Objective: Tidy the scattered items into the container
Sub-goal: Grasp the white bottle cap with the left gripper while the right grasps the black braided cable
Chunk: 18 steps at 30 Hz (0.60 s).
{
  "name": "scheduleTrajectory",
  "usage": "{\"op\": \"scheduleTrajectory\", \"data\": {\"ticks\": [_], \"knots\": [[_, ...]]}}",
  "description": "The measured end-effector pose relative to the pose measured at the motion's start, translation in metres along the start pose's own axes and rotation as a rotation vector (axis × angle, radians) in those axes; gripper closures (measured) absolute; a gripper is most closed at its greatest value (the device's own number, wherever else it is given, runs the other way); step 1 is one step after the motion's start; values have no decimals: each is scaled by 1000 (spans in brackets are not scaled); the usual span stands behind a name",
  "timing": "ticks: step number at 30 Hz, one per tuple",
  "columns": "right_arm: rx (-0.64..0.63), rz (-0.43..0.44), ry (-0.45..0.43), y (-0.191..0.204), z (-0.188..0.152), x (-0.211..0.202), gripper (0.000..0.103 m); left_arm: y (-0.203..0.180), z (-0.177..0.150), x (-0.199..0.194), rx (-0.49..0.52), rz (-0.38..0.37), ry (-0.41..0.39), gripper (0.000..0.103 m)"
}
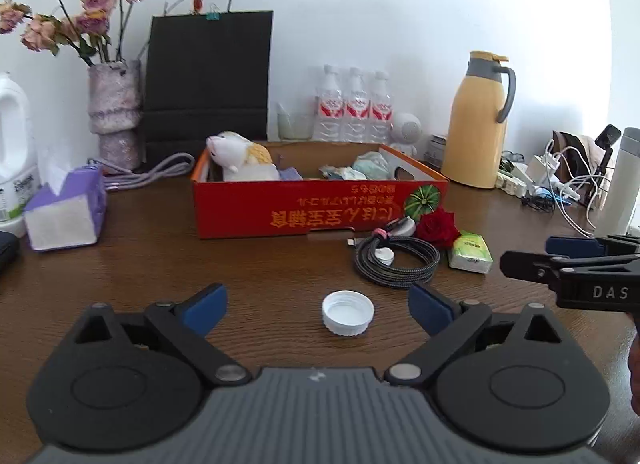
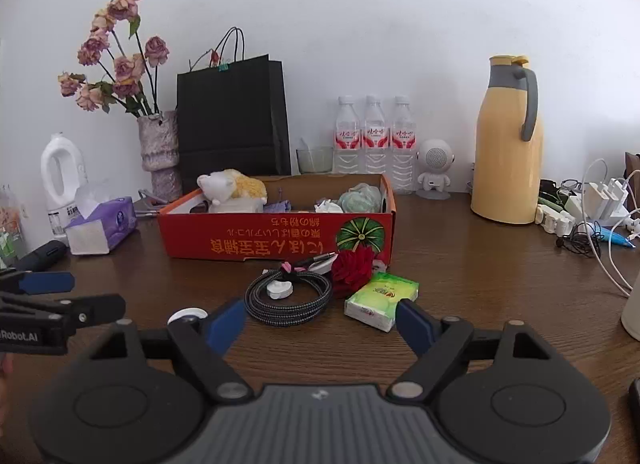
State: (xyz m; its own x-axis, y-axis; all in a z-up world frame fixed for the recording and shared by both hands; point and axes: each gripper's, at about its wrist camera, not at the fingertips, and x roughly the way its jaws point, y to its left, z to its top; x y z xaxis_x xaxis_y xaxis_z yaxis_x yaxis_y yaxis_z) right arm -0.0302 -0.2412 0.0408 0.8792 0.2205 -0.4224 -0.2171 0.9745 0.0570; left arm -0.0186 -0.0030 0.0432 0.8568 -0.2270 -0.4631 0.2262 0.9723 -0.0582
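L gripper (image 1: 318, 310): jaws wide open, nothing held. White bottle cap (image 1: 347, 312) lies open-side up on the brown table (image 1: 160, 264), sitting between the blue pads (image 1: 206, 306) but no contact w/ either.

Far left on table: white jug (image 2: 60, 176), purple tissue box (image 1: 66, 210), vase w/ dried roses (image 1: 114, 112), black paper bag (image 1: 208, 76) behind.

Container = red cardboard box (image 1: 316, 208), mid-table, open top. Already inside: plush toy (image 1: 240, 156) at left end, crumpled paper/cloth bits (image 1: 360, 168) toward right end.

Still outside, just in front of box's right corner: coiled braided cable (image 2: 290, 296) w/ small white round piece on it, red fabric rose (image 2: 354, 268) touching the box front, green tissue pack (image 2: 382, 300) just beside the rose.

R gripper (image 2: 322, 326): jaws also wide open, empty. Tissue pack is just ahead of its right pad, cable ahead of its left pad; can't tell if the right pad touches the pack.

Back row: 3 water bottles (image 2: 374, 140), small white robot figure (image 2: 434, 168), yellow thermos jug (image 2: 508, 144). Far right: chargers + tangled white cords (image 2: 600, 200).
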Motion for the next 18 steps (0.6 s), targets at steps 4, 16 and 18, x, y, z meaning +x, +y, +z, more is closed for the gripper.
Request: {"op": "scheduleTrajectory", "data": {"ticks": [4,16,18], "knots": [[-68,78,65,5,10,33,37,-8,4,40,40,-39,110,27],[-247,221,210,37,31,117,59,-3,1,73,37,-42,209,61],[-269,235,244,43,27,126,65,2,1,71,16,-20,199,62]]}}
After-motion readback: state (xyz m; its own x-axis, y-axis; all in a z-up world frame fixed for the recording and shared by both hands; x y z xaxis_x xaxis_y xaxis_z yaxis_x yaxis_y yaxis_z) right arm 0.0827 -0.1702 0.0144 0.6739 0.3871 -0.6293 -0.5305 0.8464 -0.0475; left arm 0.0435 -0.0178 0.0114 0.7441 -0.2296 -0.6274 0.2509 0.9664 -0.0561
